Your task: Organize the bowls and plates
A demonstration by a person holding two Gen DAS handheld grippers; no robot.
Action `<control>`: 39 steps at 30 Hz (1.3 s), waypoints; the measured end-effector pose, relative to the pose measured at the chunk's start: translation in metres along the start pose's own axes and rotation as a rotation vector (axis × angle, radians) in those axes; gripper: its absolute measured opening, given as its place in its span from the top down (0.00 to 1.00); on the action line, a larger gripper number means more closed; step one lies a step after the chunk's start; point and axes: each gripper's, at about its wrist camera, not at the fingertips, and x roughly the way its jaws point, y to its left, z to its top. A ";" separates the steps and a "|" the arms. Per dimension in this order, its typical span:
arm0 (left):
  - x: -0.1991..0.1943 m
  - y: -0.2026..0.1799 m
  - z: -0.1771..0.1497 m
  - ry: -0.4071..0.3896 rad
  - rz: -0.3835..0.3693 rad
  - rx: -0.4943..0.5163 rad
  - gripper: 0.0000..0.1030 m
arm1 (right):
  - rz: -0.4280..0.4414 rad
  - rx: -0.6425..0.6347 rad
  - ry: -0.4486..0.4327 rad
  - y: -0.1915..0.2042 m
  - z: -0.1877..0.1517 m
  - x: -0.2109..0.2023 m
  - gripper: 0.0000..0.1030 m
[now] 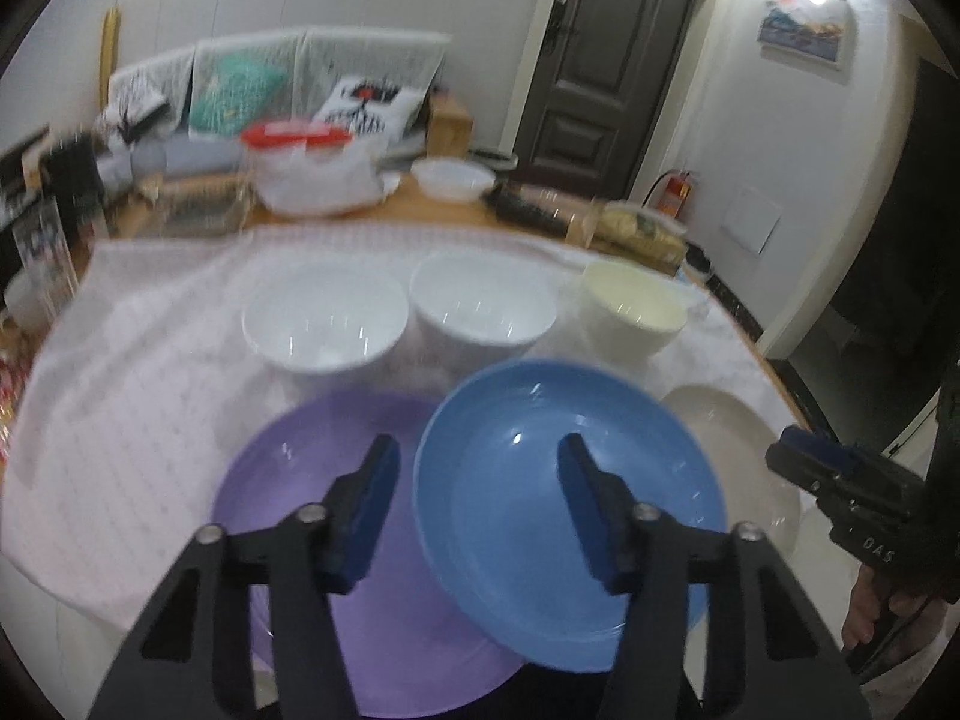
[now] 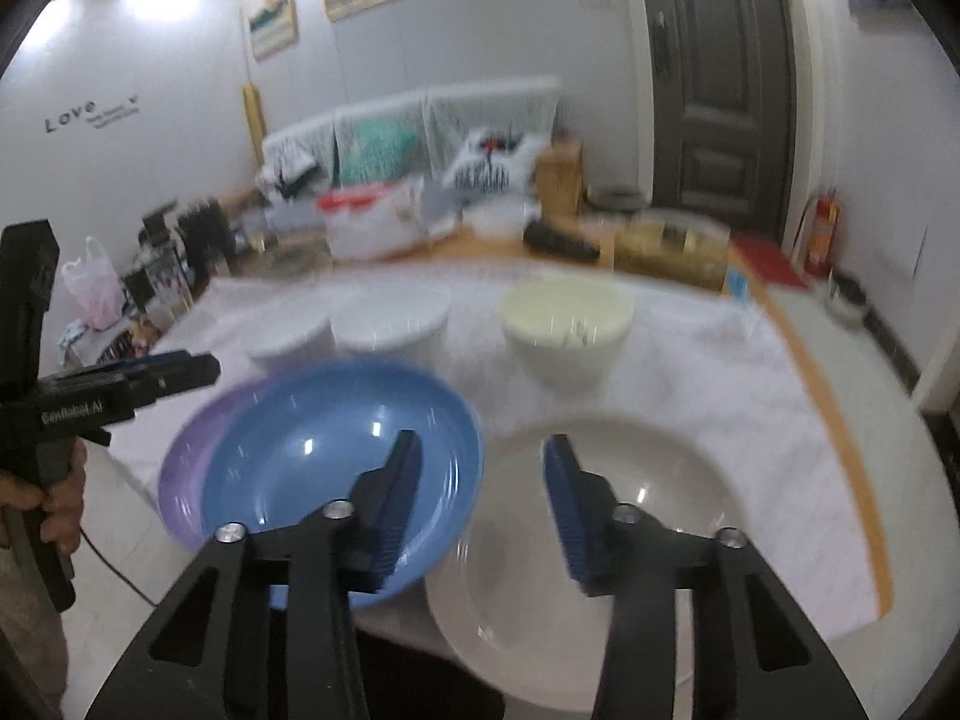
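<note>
A blue plate (image 1: 570,510) lies partly on a purple plate (image 1: 312,498) at the table's near edge; both also show in the right wrist view, blue (image 2: 324,468) over purple (image 2: 186,456). A beige plate (image 2: 630,528) lies to their right, also seen in the left wrist view (image 1: 738,456). Behind stand two white bowls (image 1: 324,318) (image 1: 480,306) and a cream bowl (image 1: 636,300). My left gripper (image 1: 477,462) is open above the blue and purple plates. My right gripper (image 2: 483,462) is open above the gap between the blue and beige plates.
A white patterned cloth (image 1: 132,372) covers the table. At the table's far side are a red-lidded container (image 1: 294,168), a white dish (image 1: 453,177), a dark brush (image 2: 561,240) and glass jars (image 2: 672,246). A sofa and a door stand behind.
</note>
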 end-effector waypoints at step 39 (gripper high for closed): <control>0.065 -0.078 0.004 0.102 -0.086 0.116 0.91 | -0.114 0.116 0.077 -0.062 -0.022 0.008 0.91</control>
